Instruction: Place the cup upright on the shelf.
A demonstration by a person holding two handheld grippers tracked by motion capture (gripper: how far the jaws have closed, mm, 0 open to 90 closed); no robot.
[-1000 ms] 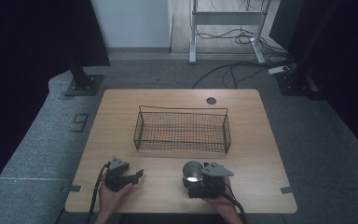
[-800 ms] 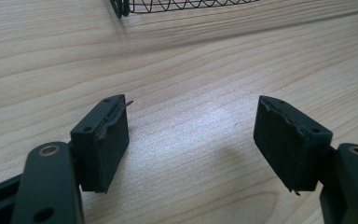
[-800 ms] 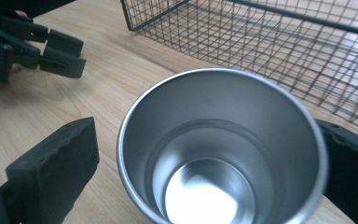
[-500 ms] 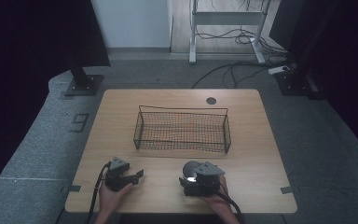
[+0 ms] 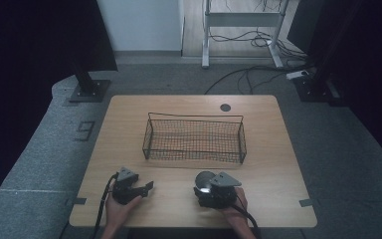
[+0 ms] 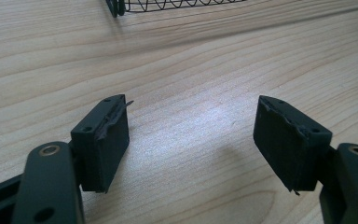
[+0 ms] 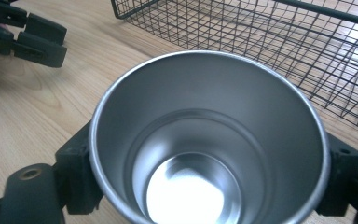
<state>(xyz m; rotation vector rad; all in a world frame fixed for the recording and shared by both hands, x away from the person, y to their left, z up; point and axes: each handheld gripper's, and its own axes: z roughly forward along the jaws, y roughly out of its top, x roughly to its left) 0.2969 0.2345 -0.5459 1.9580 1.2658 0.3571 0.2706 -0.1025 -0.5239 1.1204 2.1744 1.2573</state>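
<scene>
Closing over the last second, the right claw is now clenched on a steel cup near the desk's front edge; the wire basket lies just beyond. The left claw is released.

Both hands come in from the near edge of the table. The left hand holds the left gripper low over the table, jaws wide apart with nothing between them. The right hand holds the right gripper near the same edge; its jaws have just been closing and now press on the metal cup.
</scene>
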